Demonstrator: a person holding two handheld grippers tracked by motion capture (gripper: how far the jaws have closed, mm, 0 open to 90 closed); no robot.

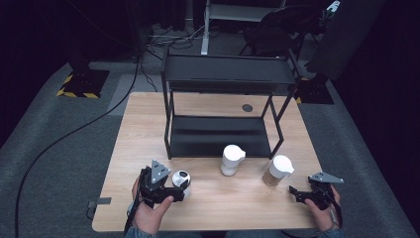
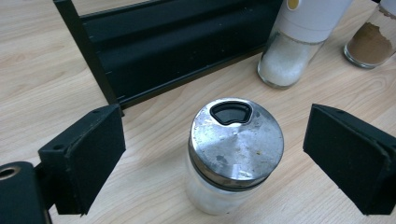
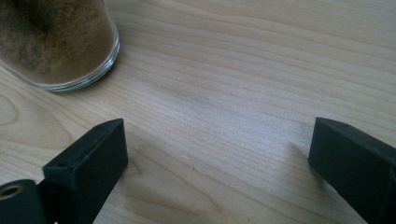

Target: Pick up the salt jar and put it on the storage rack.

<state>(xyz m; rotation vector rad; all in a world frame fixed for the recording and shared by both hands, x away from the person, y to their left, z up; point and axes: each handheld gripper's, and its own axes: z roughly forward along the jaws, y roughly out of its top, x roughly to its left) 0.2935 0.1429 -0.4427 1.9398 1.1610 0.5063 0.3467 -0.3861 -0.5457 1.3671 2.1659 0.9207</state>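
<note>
The left hand-held gripper [image 2: 215,158] is straddling a steel-lidded shaker [image 2: 233,154] at the bench's [image 1: 213,208] front-left edge — jaws spread wide, not yet gripping — while the right hand-held gripper [image 3: 219,163] is idling, released, near the brown spice jar [image 3: 56,42].

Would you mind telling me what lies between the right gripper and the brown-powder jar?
Bare wooden tabletop alone separates the right gripper from the brown-powder jar, seen in the right gripper view.

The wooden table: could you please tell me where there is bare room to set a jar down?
Free: the wooden table left of the black metal rack, and the front edge between both grippers. Crowded: before the rack, where the steel-lidded glass jar, white salt grinder and brown spice jar stand.
</note>
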